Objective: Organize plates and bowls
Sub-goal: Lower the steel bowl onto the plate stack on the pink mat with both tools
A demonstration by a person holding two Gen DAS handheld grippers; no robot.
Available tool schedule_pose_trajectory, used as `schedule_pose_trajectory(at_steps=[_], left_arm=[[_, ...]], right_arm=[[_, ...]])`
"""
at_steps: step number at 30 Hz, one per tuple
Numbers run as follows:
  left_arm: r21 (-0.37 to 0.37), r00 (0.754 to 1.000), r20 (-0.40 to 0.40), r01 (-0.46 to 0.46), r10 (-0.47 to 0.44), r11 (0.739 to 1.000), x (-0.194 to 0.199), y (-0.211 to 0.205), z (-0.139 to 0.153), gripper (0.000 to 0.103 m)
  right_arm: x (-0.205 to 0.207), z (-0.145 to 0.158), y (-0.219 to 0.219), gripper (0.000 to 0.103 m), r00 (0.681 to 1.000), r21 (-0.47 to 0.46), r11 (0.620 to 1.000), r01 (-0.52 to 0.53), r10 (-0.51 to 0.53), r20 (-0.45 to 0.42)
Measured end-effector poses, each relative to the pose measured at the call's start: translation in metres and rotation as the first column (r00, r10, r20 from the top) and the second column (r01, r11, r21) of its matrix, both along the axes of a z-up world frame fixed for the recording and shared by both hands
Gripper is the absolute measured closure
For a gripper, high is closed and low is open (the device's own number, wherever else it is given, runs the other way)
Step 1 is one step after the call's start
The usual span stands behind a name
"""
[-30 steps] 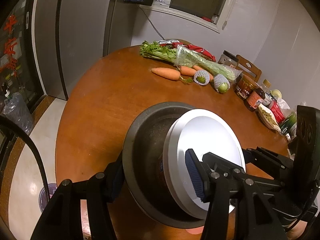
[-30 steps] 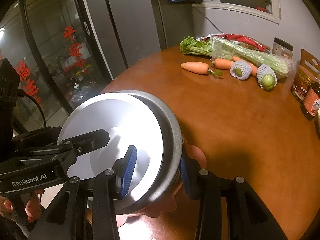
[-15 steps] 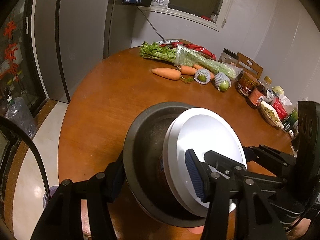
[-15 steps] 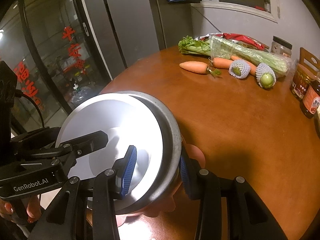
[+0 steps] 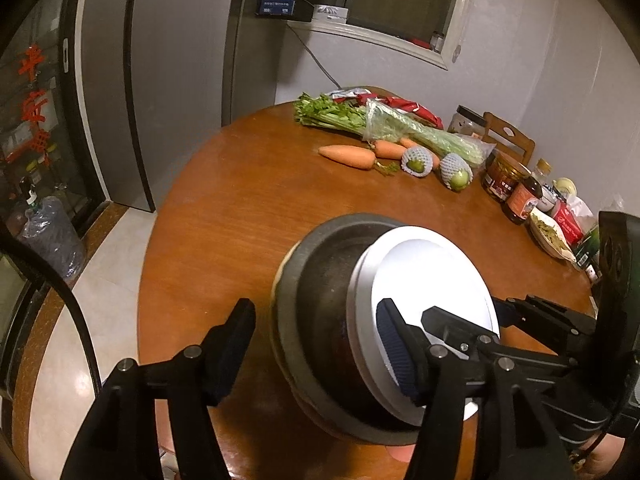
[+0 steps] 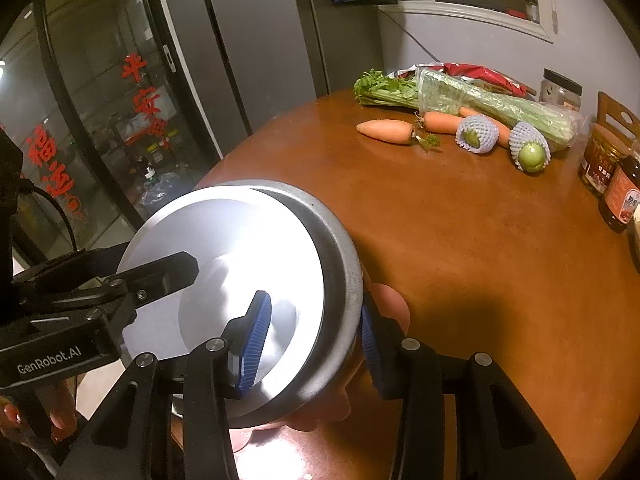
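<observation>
A grey metal bowl (image 5: 320, 320) sits at the near edge of the round wooden table (image 5: 240, 216), with a white plate (image 5: 432, 280) nested in it. Both show in the right wrist view, bowl (image 6: 340, 280) and plate (image 6: 240, 248). My left gripper (image 5: 316, 340) is open, its fingers standing apart from the bowl's rim on either side. My right gripper (image 6: 312, 324) is shut on the bowl's rim, one pad inside on the plate, one outside. A pink dish (image 6: 320, 416) lies partly hidden under the bowl.
At the far side lie celery (image 5: 384, 124), carrots (image 5: 348, 156) and two netted green fruits (image 5: 436, 168). Jars and sauce bottles (image 5: 516, 188) stand along the right edge. A chair back (image 5: 508, 140) is behind them. A fridge and a glass door are to the left.
My left gripper has opened; its left finger has drawn away from the bowl's rim. The right gripper keeps its hold and the bowl has stayed put.
</observation>
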State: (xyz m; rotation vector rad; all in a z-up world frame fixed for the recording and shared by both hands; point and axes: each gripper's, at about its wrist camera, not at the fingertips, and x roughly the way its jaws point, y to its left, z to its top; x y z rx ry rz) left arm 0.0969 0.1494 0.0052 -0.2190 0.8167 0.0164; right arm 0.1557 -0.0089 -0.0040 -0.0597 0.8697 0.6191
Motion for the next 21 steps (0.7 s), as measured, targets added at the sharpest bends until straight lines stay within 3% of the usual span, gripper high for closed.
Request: schedule_pose_trajectory(at_steps=[10,14,21], left_arm=[[0.006,0.999,0.003,-0.037,0.037,0.999,-0.008,0.012,0.004,0.031],[-0.002,0.999,-0.013,-0.045,0.044,0.999,-0.008,0.014,-0.001,0.020],[-0.059,0.999,-0.048,-0.011,0.008,0.998,-0.002,0.011,-0.014,0.019]], right_arm=[[-0.005,0.004,0.002,0.052,0.999,-0.027,1.000,0.001,0.000,0.036],[-0.006,0.007,0.001,0.049,0.998,-0.041,0.999,0.010,-0.007,0.062],[-0.007,0.006,-0.003,0.046,0.998,-0.063,0.998,0.021,-0.018,0.054]])
